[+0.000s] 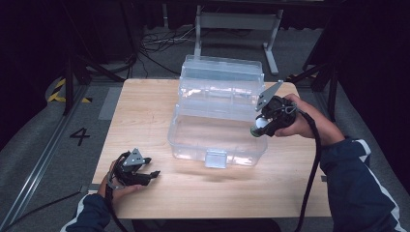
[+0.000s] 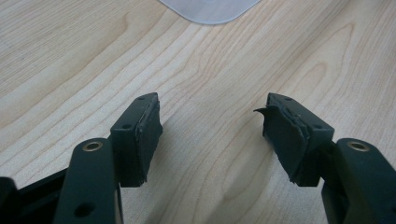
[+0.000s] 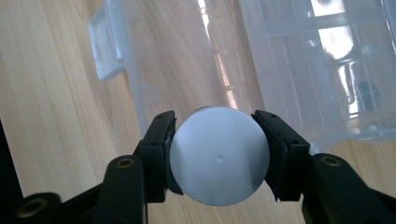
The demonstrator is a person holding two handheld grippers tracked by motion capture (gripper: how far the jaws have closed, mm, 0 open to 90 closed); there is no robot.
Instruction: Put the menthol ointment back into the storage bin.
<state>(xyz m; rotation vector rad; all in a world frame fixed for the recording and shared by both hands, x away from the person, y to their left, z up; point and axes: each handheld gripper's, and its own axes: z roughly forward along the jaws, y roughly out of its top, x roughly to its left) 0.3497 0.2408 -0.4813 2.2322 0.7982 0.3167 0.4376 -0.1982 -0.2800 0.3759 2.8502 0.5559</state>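
Over at the left, the left gripper (image 1: 153, 173) lies low on the pale wooden table (image 1: 145, 111), cradled in the person's left hand (image 1: 118, 186) near the front edge. Its jaws stand spread with nothing between them but bare wood grain (a rounded corner of clear plastic (image 2: 210, 11) peeks in at the top of the left gripper view), so I judge it is simply parked out of the way while the other hand works.

Moving to the middle, the clear plastic storage box (image 1: 217, 140) sits open, its hinged lid (image 1: 221, 72) tipped back behind it and a small latch tab (image 1: 215, 158) facing the person; the inside looks bare, though reflections make it hard to be sure.

Further right, the right gripper (image 1: 256, 129) hangs over the box's right rim, pinching a round white-ended can-like object (image 3: 219, 156) squarely between both pads. From the grip across its sides I judge the aim is to set it down into the open box. The right hand (image 1: 300, 123) wraps the gripper body with the forearm coming in from the lower right, the wrist bent so the jaws point down and leftward toward the box interior, the cable trailing back along the sleeve.
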